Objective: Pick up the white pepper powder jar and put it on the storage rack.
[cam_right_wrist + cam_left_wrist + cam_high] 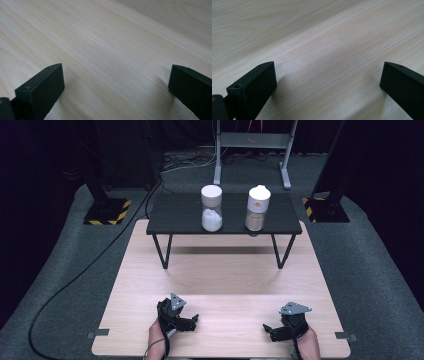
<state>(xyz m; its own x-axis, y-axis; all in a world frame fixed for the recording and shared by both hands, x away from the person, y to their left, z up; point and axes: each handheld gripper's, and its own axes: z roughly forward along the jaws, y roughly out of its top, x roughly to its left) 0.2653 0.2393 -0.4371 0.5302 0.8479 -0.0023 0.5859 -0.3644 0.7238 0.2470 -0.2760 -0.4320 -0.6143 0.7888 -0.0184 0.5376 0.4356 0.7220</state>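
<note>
Both grippers are seen low in the high view, held by hands entering from the bottom edge: left gripper (192, 321) at lower centre-left, right gripper (268, 329) at lower centre-right, well apart from each other, each topped by a grey three-cornered plate. Left gripper view: jaws spread wide, one at each lower corner, nothing between them but bare light wood table (324, 50). Right gripper view: same picture, jaws wide apart over bare wood grain, nothing gripped. Whether the jaw tips touch the table cannot be told. Further up the high view, a small black shelf (180, 215) on thin angled legs is set across the far end of the light table. Two clear jars are stood upright on the shelf, near each other but not touching: left jar (211, 209) with a white lid and white contents in its lower part; right jar (257, 209) with a white lid and brownish contents. Both jars are well apart from the grippers. A black cable (75, 277) is run across the grey floor at the left of the frame.
</note>
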